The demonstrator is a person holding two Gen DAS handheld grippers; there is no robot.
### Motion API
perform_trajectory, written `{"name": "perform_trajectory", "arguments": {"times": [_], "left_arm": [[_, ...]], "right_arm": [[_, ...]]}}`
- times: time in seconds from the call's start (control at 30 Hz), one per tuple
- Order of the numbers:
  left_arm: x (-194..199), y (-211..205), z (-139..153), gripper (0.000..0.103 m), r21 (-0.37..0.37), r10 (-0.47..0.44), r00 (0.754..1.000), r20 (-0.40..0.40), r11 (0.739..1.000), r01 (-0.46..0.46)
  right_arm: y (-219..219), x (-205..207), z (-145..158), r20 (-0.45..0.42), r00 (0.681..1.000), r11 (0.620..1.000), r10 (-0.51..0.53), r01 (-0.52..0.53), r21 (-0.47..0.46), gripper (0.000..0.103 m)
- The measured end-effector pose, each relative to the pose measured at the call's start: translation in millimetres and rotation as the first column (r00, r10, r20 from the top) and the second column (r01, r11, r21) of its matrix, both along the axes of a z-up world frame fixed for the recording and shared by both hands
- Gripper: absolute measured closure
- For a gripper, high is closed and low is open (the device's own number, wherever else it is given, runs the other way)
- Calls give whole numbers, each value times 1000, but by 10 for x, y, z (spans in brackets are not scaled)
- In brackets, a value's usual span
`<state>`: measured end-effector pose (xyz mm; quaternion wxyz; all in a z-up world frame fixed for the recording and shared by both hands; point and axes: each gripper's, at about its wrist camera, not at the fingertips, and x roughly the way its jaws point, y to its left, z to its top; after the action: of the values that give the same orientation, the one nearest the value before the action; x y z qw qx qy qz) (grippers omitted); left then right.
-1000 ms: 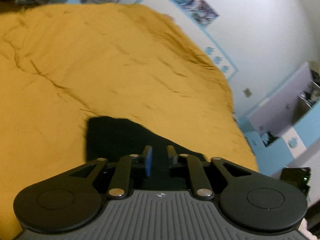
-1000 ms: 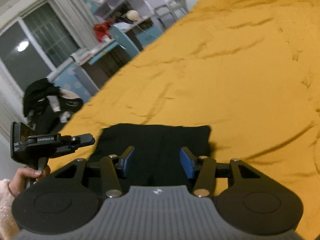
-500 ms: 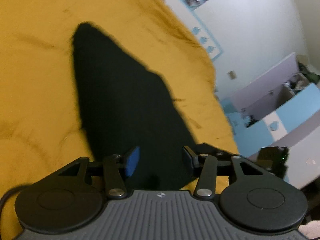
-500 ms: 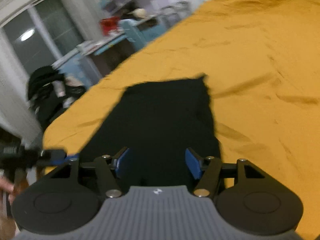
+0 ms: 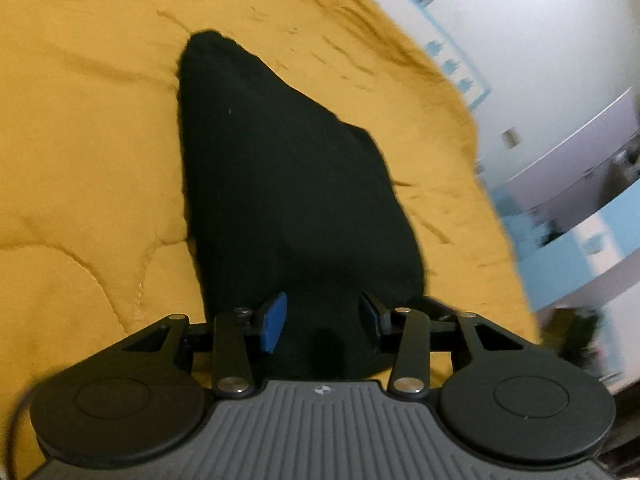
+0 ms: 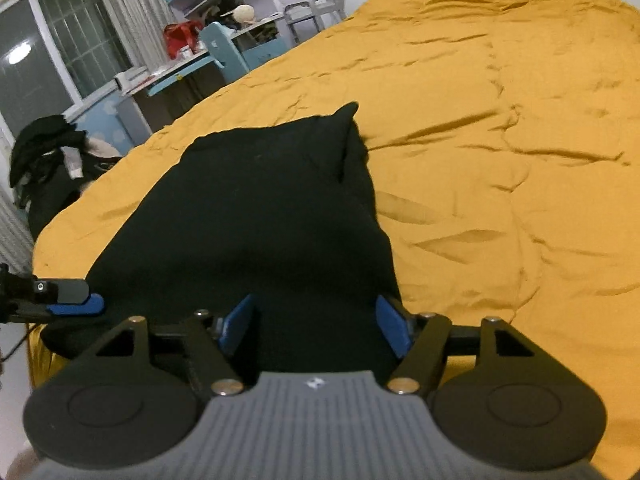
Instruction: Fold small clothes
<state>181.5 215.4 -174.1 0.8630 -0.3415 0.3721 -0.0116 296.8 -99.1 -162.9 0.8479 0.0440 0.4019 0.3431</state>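
A black garment (image 5: 288,184) lies flat on the yellow bedspread (image 5: 80,160) and stretches away from me in both views. My left gripper (image 5: 322,312) hovers over its near end with jaws apart and the pads not pressing on the cloth. My right gripper (image 6: 316,320) stands over the near right part of the garment (image 6: 256,208). Its jaws are opening and the cloth lies under them, ungripped. One blue-padded finger of the left gripper (image 6: 76,306) shows at the garment's near left corner in the right wrist view.
The bedspread (image 6: 500,160) spreads wide to the right and beyond the garment. A desk and shelves (image 6: 180,72) stand past the bed's left edge, next to a chair piled with dark clothes (image 6: 44,148). Blue and white cabinets (image 5: 580,232) line the wall beyond the bed's right side.
Both grippers have drawn back toward the near end, so much more of the garment shows ahead. The left jaws went from nearly shut to well apart, and the right jaws widened.
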Motion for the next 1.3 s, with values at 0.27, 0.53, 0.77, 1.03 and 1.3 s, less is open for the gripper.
{"name": "perform_trajectory", "arguments": {"times": [0.27, 0.53, 0.77, 1.03, 1.3], "left_arm": [[-238, -531, 659, 38, 279, 57, 998, 18, 959, -60], [-495, -883, 1004, 28, 434, 150, 989, -2, 891, -134], [-717, -1031, 1104, 28, 426, 170, 985, -10, 892, -150], [-796, -1200, 1119, 28, 502, 150, 989, -7, 856, -126], [-797, -1159, 1071, 28, 481, 170, 985, -26, 866, -137]], "right_arm": [[239, -612, 843, 168, 984, 991, -58, 77, -113, 28], [388, -1201, 1357, 283, 956, 976, -78, 131, -173, 21], [369, -1551, 1503, 263, 957, 965, -124, 178, -193, 21], [324, -1727, 1485, 260, 953, 952, -155, 214, -218, 21], [350, -1767, 1470, 253, 954, 946, -159, 221, -239, 21]]}}
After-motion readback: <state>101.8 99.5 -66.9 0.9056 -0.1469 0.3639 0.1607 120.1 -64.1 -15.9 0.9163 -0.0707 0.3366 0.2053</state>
